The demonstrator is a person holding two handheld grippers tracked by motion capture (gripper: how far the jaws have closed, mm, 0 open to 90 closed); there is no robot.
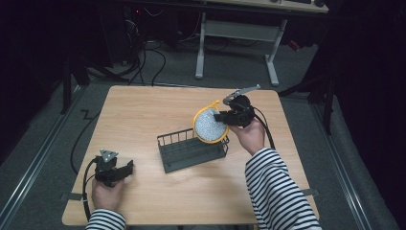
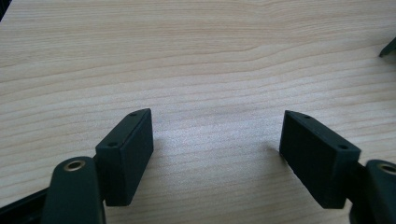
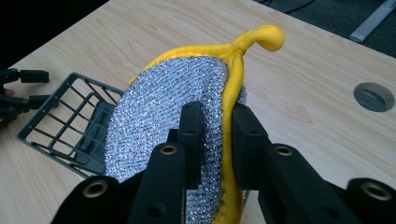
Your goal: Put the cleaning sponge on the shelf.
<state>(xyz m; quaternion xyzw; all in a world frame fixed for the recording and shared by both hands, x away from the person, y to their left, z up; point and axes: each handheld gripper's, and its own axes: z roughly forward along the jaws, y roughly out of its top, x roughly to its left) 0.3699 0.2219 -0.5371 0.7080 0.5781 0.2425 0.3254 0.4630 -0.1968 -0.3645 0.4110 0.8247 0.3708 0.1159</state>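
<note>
In the right gripper view, the scouring pad's (image 3: 154,116) lower edge runs behind the fingers (image 3: 194,135) and off the bottom. The wire basket's (image 3: 70,121) far side is hidden behind the pad. A dark corner (image 2: 388,48) is cut off right of the left fingers (image 2: 128,149); what it is can't be told.

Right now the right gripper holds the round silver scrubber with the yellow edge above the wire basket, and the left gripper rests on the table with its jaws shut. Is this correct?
Not fully. The left gripper has its jaws wide open with nothing between them, as the left gripper view shows. The rest holds: the right gripper holds the scrubber above the wire basket.
</note>
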